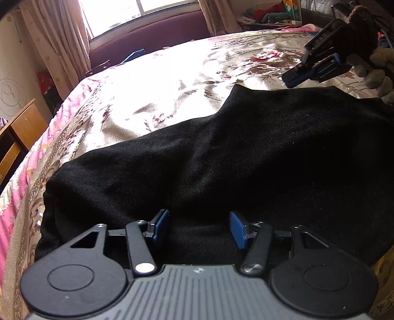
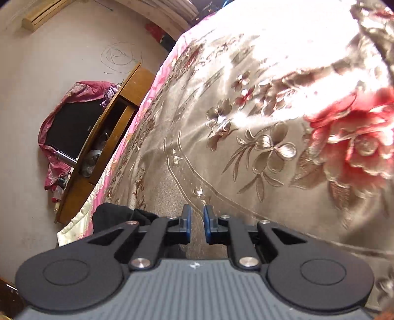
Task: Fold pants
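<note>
1. No brand name or writing can be read. There is only a tiny pale mark on the grey ribbed body of each tool, too small to make out, and some scribbled circles on the wall.
2. The left gripper sits at the bottom of the left view. Its blue fingers stand wide apart. They hang over the black pants and may brush the cloth, but they are not pinching it.
3. The right gripper has its blue fingers nearly together, with a thin gap left. Nothing is between them. Only the flowery bedspread shows through the gap.
4. The pants lie spread on the bed, filling the middle and right of the left view. In the right view only a small black lump peeks out at the lower left.
5. The left view alone shows the window, the curtains and the right gripper in the upper right, held in a hand.
6. The right view alone shows a dark screen under a pink cloth, beside a wooden cabinet at the left.
</note>
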Action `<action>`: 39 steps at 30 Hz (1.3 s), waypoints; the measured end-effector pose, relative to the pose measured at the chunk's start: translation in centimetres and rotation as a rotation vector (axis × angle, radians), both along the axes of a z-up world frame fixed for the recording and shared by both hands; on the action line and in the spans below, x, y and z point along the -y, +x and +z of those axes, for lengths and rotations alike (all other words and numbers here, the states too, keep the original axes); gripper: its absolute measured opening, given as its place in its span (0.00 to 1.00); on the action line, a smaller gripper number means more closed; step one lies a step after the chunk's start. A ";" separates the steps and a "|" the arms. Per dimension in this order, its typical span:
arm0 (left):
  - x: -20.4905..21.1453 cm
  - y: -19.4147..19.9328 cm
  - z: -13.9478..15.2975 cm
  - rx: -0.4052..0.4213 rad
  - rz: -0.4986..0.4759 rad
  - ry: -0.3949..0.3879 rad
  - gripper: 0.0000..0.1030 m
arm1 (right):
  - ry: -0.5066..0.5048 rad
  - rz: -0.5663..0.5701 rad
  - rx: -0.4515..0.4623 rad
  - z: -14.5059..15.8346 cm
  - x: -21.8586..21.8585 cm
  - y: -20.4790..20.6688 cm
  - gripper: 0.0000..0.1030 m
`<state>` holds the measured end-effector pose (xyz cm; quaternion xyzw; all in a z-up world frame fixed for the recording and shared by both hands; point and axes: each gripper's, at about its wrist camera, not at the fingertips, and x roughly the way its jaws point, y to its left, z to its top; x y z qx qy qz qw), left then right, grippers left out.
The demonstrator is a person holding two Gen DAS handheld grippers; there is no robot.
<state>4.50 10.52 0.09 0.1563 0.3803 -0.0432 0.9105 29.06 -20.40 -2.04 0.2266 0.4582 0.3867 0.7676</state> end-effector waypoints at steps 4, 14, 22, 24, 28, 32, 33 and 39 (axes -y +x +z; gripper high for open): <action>2.8 -0.4 1.5 0.105 -0.090 0.031 0.66 | -0.040 -0.096 0.094 3.1 4.7 -7.3 0.14; 8.2 4.2 -0.1 -0.014 -0.133 -0.220 0.67 | -0.030 -0.376 -0.150 -2.5 11.4 -11.9 0.00; 10.2 1.8 0.9 0.024 -0.171 -0.184 0.67 | -0.188 -0.662 -0.058 1.0 19.6 -18.9 0.10; 11.9 1.7 0.9 0.022 -0.229 -0.189 0.67 | -0.205 -0.745 -0.060 1.2 21.4 -20.8 0.10; 16.0 1.4 -0.1 -0.002 -0.349 -0.166 0.67 | -0.254 -0.924 -0.101 0.7 25.9 -24.0 0.01; 18.6 1.2 0.3 -0.016 -0.412 -0.197 0.67 | -0.192 -1.047 -0.135 0.1 28.4 -27.1 0.03; 19.2 1.1 0.4 -0.011 -0.433 -0.188 0.68 | -0.190 -1.064 -0.134 0.0 28.5 -27.9 0.11; 21.5 0.9 0.5 -0.013 -0.477 -0.160 0.69 | -0.058 -1.201 -0.097 -1.4 29.9 -31.6 0.44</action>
